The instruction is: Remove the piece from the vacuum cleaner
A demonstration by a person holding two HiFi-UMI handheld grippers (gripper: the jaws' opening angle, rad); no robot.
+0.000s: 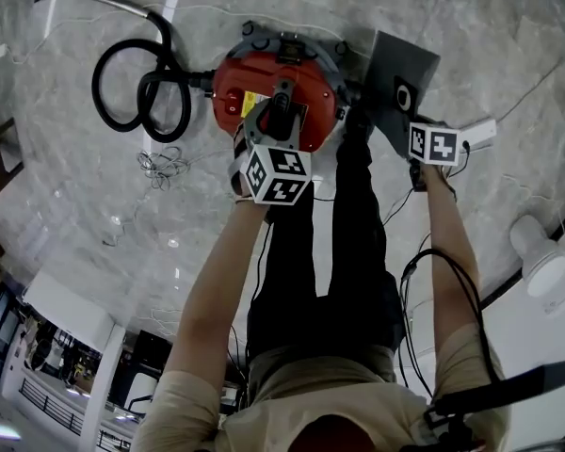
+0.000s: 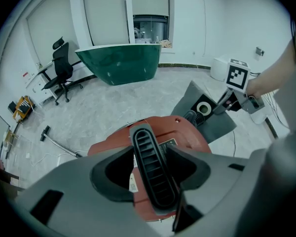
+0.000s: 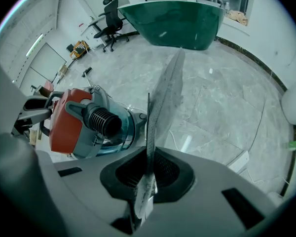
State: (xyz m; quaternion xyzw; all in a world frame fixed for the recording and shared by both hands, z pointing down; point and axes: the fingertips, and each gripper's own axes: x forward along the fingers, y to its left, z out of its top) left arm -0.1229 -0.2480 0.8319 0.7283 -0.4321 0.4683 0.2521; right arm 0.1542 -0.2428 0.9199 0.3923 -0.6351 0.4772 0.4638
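The right gripper (image 3: 150,171) has its fingers clenched on the flat grey piece (image 3: 168,90), held edge-on close beside the red vacuum cleaner (image 3: 69,120). The left gripper (image 2: 150,154) grasps the cleaner's black handle (image 2: 155,184), which stands on the floor (image 1: 471,26).

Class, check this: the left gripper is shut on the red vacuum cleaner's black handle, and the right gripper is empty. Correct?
No. The left gripper is shut on the black handle of the red vacuum cleaner, but the right gripper is shut on a thin grey piece, as the right gripper view shows.
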